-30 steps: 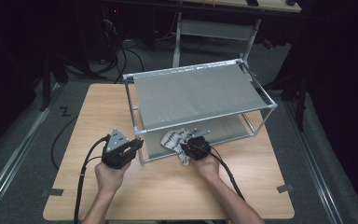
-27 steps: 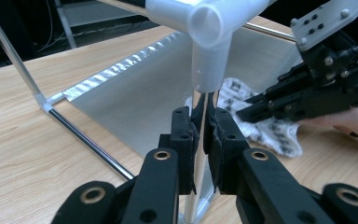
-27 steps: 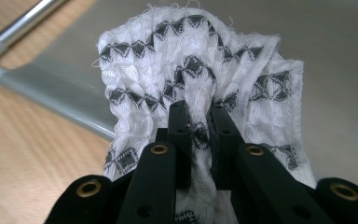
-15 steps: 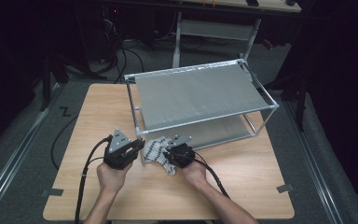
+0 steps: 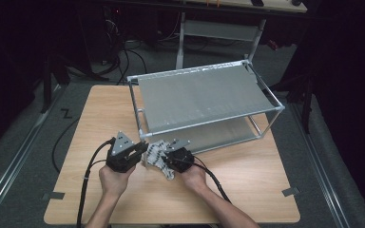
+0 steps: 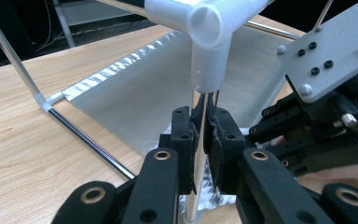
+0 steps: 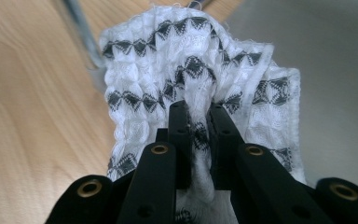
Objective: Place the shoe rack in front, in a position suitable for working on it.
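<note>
High view showed the right gripper [image 5: 175, 157] had drawn the patterned cloth [image 5: 158, 153] left to the rack [image 5: 204, 95]'s near-left post [image 6: 200, 140], fingers clenched on it; the left gripper [image 5: 138, 151] clamped that post, steadying the rack on the desk [image 5: 247, 175].

The high view looks forward and down over the whole table [image 5: 247, 180], while each gripper view looks close along its own jaws, sharing the rack's front corner post [image 6: 200, 135] and patterned cloth [image 7: 191, 70].
</note>
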`<state>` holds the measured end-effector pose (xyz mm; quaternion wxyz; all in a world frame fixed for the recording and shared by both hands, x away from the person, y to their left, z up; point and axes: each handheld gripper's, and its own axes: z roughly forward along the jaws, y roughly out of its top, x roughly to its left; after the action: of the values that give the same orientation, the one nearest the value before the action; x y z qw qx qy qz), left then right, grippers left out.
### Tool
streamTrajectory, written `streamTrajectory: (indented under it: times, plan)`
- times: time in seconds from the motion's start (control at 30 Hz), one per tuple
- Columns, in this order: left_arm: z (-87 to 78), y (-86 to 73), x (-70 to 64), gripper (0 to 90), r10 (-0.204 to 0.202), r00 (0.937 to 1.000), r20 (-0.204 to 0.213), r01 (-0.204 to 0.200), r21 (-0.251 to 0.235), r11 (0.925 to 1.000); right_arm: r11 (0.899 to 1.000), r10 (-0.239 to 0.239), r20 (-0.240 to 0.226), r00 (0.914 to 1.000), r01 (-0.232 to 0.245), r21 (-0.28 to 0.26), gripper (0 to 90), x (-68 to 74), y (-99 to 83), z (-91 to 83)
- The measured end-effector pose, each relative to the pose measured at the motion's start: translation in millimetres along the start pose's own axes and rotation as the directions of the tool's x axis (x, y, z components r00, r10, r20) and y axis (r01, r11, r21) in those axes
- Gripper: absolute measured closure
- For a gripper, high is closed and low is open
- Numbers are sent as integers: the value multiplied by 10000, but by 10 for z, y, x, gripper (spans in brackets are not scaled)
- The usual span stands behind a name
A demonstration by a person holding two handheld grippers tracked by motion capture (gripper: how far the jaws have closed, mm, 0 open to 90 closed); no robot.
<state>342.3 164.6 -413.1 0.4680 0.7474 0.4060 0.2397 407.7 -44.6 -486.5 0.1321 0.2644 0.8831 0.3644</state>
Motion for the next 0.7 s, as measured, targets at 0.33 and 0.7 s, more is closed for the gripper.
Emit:
streamTrajectory:
  times: [0.33,0.7]
  plan:
    - [-11,-16,7,813,9,10000,86,-8,-81,10000,9992,264,1071,9939,-295,276,824,-365,-154,-156]
    - [-19,-20,12,813,-86,10000,-46,85,-82,9999,9882,1483,2071,9670,-1530,69,825,-796,-405,-371]
